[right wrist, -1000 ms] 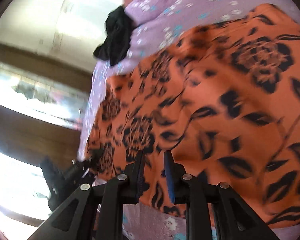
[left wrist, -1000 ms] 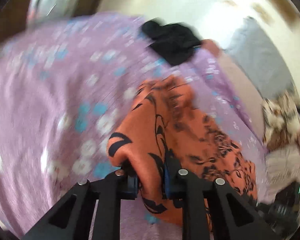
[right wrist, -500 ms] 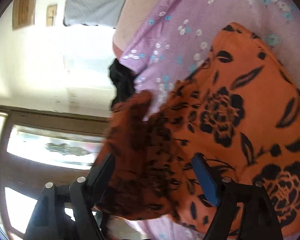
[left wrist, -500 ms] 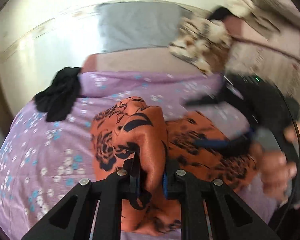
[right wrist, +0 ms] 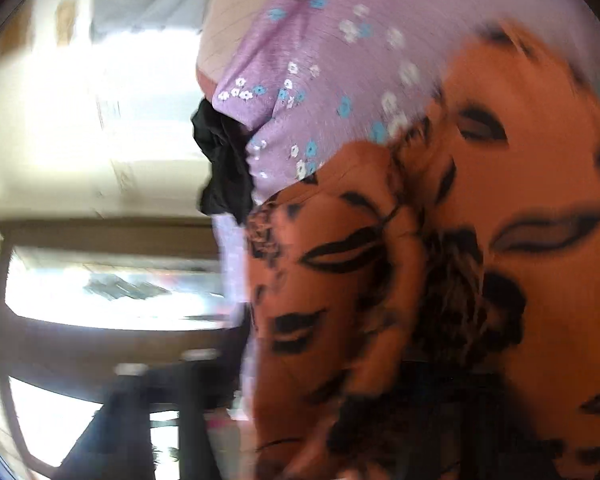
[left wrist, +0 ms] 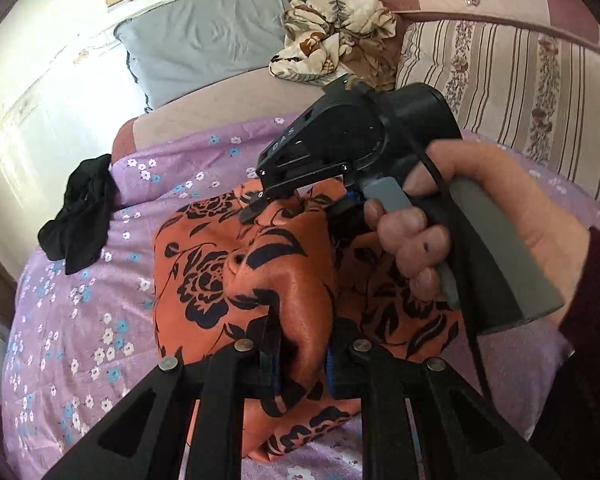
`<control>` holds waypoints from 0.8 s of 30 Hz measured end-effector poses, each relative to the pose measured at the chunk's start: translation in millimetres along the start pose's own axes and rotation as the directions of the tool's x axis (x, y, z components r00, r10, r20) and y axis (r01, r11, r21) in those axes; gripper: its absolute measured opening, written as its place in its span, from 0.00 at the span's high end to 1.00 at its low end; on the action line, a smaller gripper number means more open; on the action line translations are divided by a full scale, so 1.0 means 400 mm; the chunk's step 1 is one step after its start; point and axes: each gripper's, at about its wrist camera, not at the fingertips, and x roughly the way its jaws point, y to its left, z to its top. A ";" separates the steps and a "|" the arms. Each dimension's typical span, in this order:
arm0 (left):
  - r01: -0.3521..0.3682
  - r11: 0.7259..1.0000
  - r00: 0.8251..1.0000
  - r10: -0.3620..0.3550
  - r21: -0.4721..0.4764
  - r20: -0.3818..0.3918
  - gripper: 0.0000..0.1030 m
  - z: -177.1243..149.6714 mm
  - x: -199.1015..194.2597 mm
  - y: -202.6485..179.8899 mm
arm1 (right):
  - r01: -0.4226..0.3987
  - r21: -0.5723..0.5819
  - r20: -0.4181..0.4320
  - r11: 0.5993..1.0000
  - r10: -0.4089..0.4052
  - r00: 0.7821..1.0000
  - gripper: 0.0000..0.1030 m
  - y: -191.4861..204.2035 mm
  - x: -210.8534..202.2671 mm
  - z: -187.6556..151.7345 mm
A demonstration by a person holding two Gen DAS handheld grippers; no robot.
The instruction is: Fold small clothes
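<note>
An orange garment with black flowers [left wrist: 236, 280] lies bunched on the purple flowered bedsheet [left wrist: 80, 320]. My left gripper [left wrist: 302, 360] is shut on a raised fold of it at the near edge. My right gripper [left wrist: 296, 206], held in a hand, reaches onto the garment's far edge; its jaws press into the cloth and I cannot tell how they stand. In the blurred right wrist view the orange garment [right wrist: 440, 280] fills the frame and hides the fingers.
A black garment [left wrist: 80, 216] lies at the bed's left edge, also in the right wrist view [right wrist: 224, 168]. A grey pillow [left wrist: 204, 52], a crumpled cream floral cloth [left wrist: 332, 36] and a striped cushion [left wrist: 512, 80] sit behind. A bright window [right wrist: 100, 292] is left.
The right gripper and hand have come in close over the garment's far edge. The orange cloth now covers the right gripper's fingers. The left gripper still holds its fold.
</note>
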 end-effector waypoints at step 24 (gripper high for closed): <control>0.217 0.963 0.975 -0.207 -0.157 0.082 0.30 0.034 0.001 0.156 | 0.326 -0.011 0.273 0.945 -0.311 0.910 0.43 -0.116 -0.247 0.157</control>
